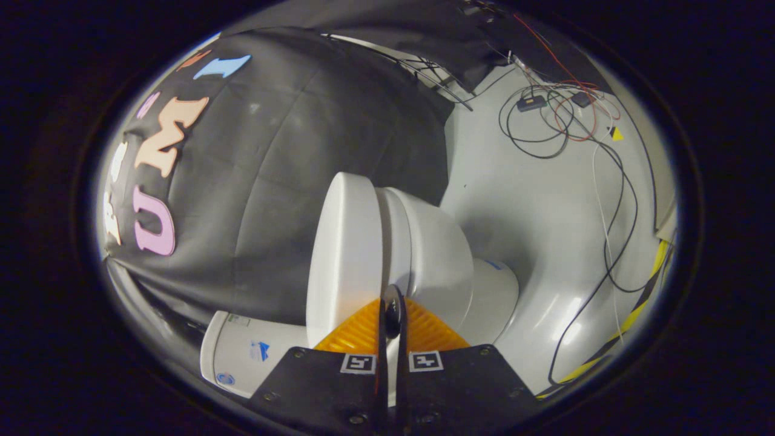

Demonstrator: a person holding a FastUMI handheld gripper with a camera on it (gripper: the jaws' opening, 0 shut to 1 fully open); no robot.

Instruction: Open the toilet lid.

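I find the tool [392,315] clenched, its fingers nearly touching, and I judge them pinched on the front edge of the lid [342,260]. The camera is rolled sideways. The lid stands a little apart from the bowl [439,260], so opening looks just begun; most of the swing remains.

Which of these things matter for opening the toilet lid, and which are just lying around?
Part of the job:
- toilet lid, standing on edge in this rolled view
- toilet bowl beside it
- tongs, fingers close together at the lid's edge; whether they pinch it is unclear

Just lying about:
- loose cables on the floor
- small black boxes among the wires
- yellow-black tape
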